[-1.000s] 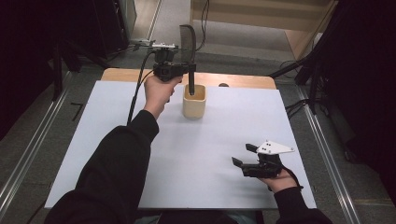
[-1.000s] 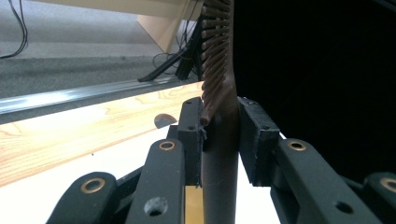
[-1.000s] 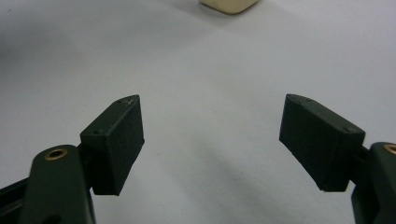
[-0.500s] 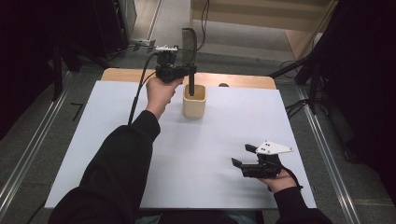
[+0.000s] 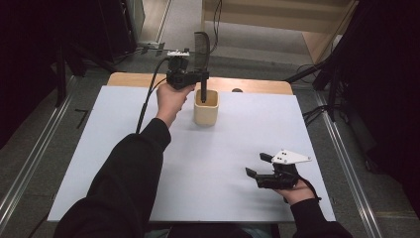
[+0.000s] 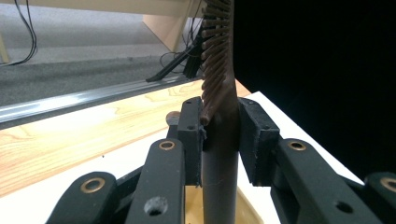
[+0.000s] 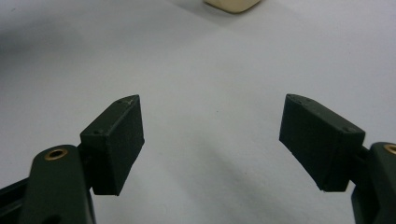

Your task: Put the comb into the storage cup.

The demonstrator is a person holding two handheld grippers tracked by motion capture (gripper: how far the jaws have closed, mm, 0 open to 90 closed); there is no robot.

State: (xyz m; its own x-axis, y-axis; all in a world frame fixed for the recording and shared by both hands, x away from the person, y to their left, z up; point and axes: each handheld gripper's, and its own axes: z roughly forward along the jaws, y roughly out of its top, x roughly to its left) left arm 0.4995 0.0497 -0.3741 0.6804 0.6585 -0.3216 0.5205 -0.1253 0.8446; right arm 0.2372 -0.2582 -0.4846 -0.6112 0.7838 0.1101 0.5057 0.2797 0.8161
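Comb [image 6: 219, 93] stands upright, clamped in the left gripper [image 5: 190, 78], handle end down inside the cup [image 5: 206, 106]; right gripper [image 7: 210, 144] sits spread, nothing in it.

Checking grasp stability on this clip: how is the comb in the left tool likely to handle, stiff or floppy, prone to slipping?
The comb stands straight above the left tool, so probably stiff. Its smooth round handle might twist or slip. Slim, so likely light; its handle end dips into the cup.
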